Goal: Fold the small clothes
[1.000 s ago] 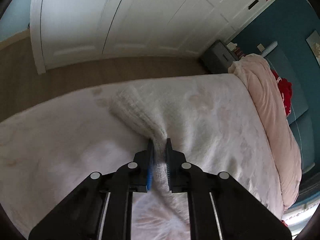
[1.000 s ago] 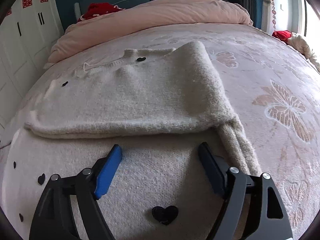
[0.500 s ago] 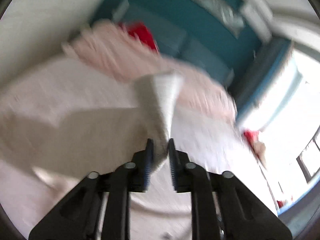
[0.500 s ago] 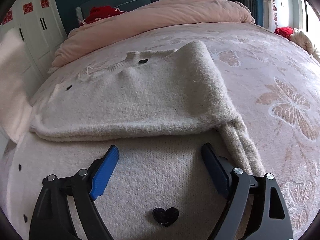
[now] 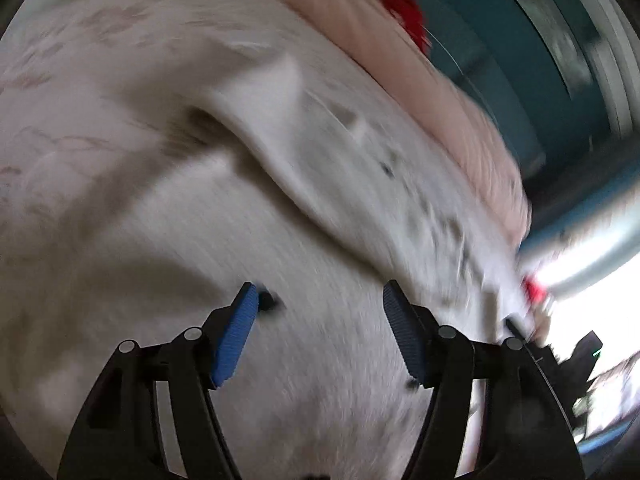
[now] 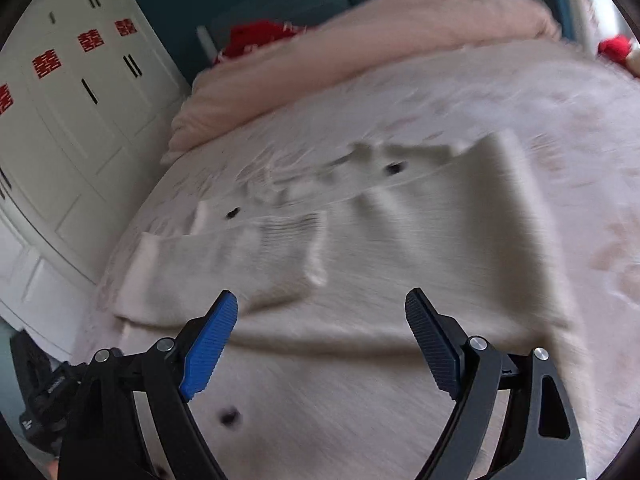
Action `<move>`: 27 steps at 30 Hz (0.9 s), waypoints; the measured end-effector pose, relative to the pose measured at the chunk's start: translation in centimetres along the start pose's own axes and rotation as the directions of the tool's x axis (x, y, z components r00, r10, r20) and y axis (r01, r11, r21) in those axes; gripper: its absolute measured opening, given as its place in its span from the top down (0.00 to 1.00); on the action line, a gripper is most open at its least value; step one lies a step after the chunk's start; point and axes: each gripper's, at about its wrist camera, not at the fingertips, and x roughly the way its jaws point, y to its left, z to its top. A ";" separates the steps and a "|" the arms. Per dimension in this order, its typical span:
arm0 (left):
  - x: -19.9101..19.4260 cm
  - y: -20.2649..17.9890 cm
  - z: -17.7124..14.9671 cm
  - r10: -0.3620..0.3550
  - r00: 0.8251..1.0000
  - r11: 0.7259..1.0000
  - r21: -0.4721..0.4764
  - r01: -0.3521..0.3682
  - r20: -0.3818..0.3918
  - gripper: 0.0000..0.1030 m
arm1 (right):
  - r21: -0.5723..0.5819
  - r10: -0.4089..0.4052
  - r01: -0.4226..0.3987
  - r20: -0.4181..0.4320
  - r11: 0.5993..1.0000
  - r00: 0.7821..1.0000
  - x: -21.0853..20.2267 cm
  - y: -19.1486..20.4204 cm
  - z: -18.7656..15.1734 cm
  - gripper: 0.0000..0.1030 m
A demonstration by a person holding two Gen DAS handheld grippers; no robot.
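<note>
A cream knit sweater (image 6: 420, 264) with small black hearts lies spread on the bed. Its left sleeve (image 6: 224, 264) lies folded across the body, cuff toward the middle. My right gripper (image 6: 320, 308) is open and empty, hovering over the sweater's lower part. My left gripper (image 5: 318, 300) is open and empty just above the sweater (image 5: 320, 208), with the folded sleeve (image 5: 264, 120) lying ahead of it. Both views are blurred by motion.
The sweater lies on a pale floral bedspread (image 6: 592, 128). A pink duvet (image 6: 360, 56) is bunched at the head of the bed, with red cushions (image 6: 256, 36) behind it. White wardrobe doors (image 6: 60, 128) stand at the left.
My left gripper swung the sleeve up and over onto the sweater body, then opened and let it go. My right gripper stayed open and lifted back a little.
</note>
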 end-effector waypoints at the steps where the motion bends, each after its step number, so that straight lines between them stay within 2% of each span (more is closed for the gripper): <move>1: -0.3 0.5 0.9 -0.017 1.000 0.999 -0.044 0.017 0.006 0.39 | 0.006 0.002 -0.002 -0.026 1.000 1.000 1.5 0.6 0.4 0.19; 3: -0.5 1.6 2.8 -0.022 0.999 0.995 -0.095 0.025 0.025 0.38 | 0.016 0.001 0.001 -0.107 1.000 0.994 5.0 1.7 1.1 0.30; 5: -0.4 2.2 3.8 -0.021 0.999 0.993 -0.118 0.025 0.040 0.38 | 0.030 -0.031 0.036 -0.151 0.999 0.988 7.0 2.5 1.1 0.67; 6: -0.2 2.6 4.4 -0.032 0.999 0.989 -0.140 0.037 0.041 0.38 | 0.034 -0.021 0.026 -0.143 0.999 0.989 7.1 2.6 1.2 0.81; 7: 0.2 3.0 4.8 -0.050 0.998 0.984 -0.169 0.055 0.036 0.38 | 0.051 0.009 -0.003 -0.135 0.999 0.991 6.8 2.9 1.7 0.89; 11: 1.3 4.5 6.2 -0.147 0.989 0.943 -0.298 0.147 0.021 0.38 | 0.049 0.102 -0.104 0.045 0.993 0.994 0.9 4.6 5.7 0.90; 13: 2.5 4.6 7.2 -0.209 0.978 0.905 -0.373 0.204 0.025 0.38 | 0.014 0.110 -0.113 0.148 0.993 0.983 -3.1 4.9 7.7 0.90; 15: 4.3 4.2 7.9 -0.191 0.981 0.898 -0.401 0.184 0.023 0.38 | -0.008 0.073 -0.073 0.199 0.997 0.977 -5.7 3.6 8.8 0.90; 17: 5.5 3.7 8.0 -0.159 0.987 0.912 -0.384 0.145 -0.006 0.39 | -0.040 -0.067 0.076 0.189 0.996 0.980 -5.7 1.5 8.4 0.90; 18: 6.5 3.6 7.7 -0.142 0.989 0.918 -0.378 0.119 -0.033 0.39 | -0.054 -0.154 0.163 0.144 0.985 0.978 -4.4 -0.2 7.4 0.90; 19: 7.2 3.5 7.3 -0.137 0.989 0.921 -0.375 0.108 -0.051 0.40 | -0.044 -0.191 0.195 0.077 0.980 0.979 -2.7 -1.9 6.3 0.90; 21: 7.8 3.4 6.3 -0.123 0.991 0.927 -0.364 0.094 -0.056 0.40 | 0.023 -0.208 0.209 -0.042 0.978 0.977 0.1 -5.5 3.9 0.90; 23: 7.7 3.0 6.0 -0.116 0.993 0.935 -0.342 0.097 -0.035 0.40 | 0.075 -0.169 0.171 -0.039 0.982 0.985 0.5 -6.9 2.8 0.90; 25: 7.6 2.8 6.1 -0.107 0.994 0.935 -0.342 0.094 -0.020 0.41 | 0.108 -0.134 0.136 -0.026 0.985 0.991 0.6 -6.9 3.2 0.89; 26: 7.6 2.8 6.3 -0.105 0.994 0.934 -0.345 0.096 -0.007 0.43 | 0.120 -0.117 0.118 -0.015 0.986 0.993 0.6 -6.5 3.5 0.89; 27: 7.5 2.7 6.6 -0.099 0.995 0.935 -0.341 0.097 0.012 0.57 | 0.128 -0.099 0.098 0.001 0.987 0.995 0.1 -6.6 4.0 0.89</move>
